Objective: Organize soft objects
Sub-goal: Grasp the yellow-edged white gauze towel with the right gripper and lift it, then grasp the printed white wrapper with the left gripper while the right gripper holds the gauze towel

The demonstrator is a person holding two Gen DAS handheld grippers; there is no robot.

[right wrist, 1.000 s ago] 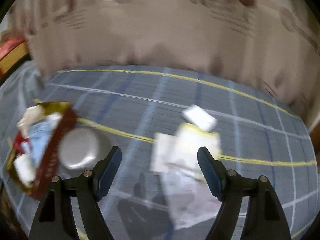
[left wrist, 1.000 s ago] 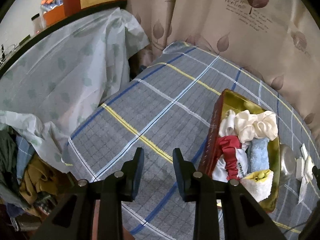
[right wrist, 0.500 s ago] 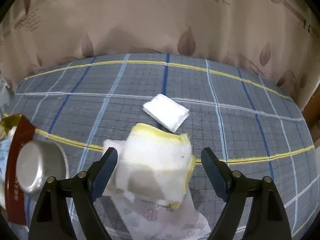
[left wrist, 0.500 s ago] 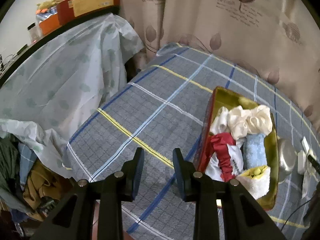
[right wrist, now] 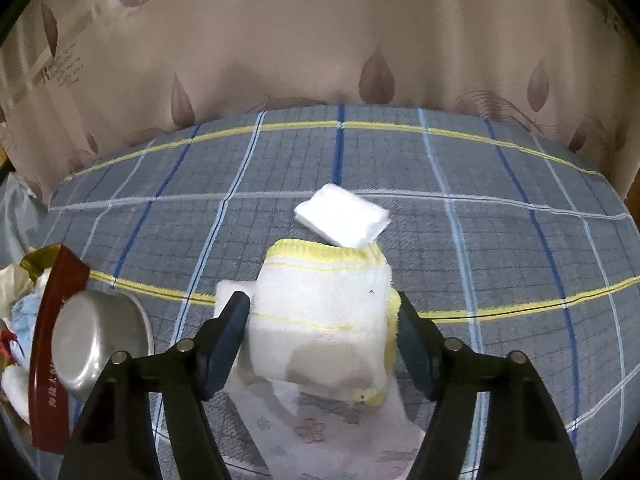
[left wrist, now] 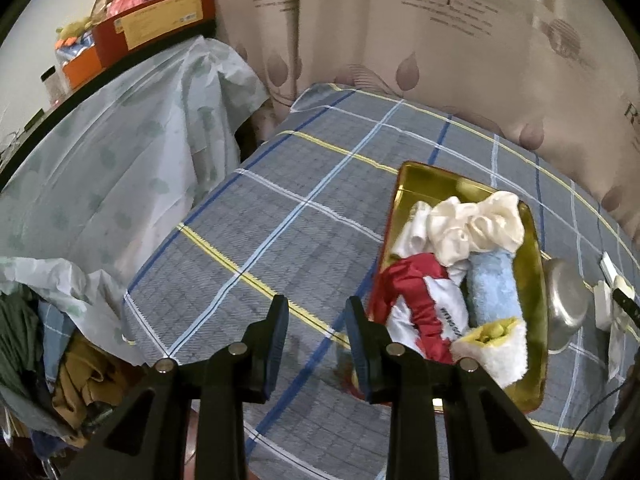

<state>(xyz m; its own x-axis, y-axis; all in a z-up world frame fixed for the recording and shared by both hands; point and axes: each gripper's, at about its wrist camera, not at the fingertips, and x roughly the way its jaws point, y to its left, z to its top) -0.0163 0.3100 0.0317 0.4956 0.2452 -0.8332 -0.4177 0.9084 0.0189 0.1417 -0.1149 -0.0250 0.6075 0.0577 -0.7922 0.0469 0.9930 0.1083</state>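
Note:
A red and gold tray [left wrist: 534,276] holds soft items: a cream scrunchie [left wrist: 476,226], a red and white cloth [left wrist: 420,304], a blue rolled towel [left wrist: 492,288] and a white and yellow towel [left wrist: 496,346]. My left gripper [left wrist: 314,312] is open and empty, just left of the tray. My right gripper [right wrist: 322,312] is open, its fingers on either side of a folded white towel with yellow trim [right wrist: 320,312]. A small white pad [right wrist: 344,220] lies just behind that towel. The tray's red wall [right wrist: 52,344] shows at the left of the right wrist view.
A steel bowl [right wrist: 94,340] lies upside down between tray and towel; it also shows in the left wrist view [left wrist: 566,304]. A flowered white sheet [right wrist: 320,432] lies under the towel. A curtain [right wrist: 320,40] backs the plaid bed. Covered furniture [left wrist: 100,148] and a clothes pile [left wrist: 48,352] stand left.
My right gripper has swung right and moved in until its fingers stand around the yellow-trimmed towel. My left gripper has drifted closer to the tray.

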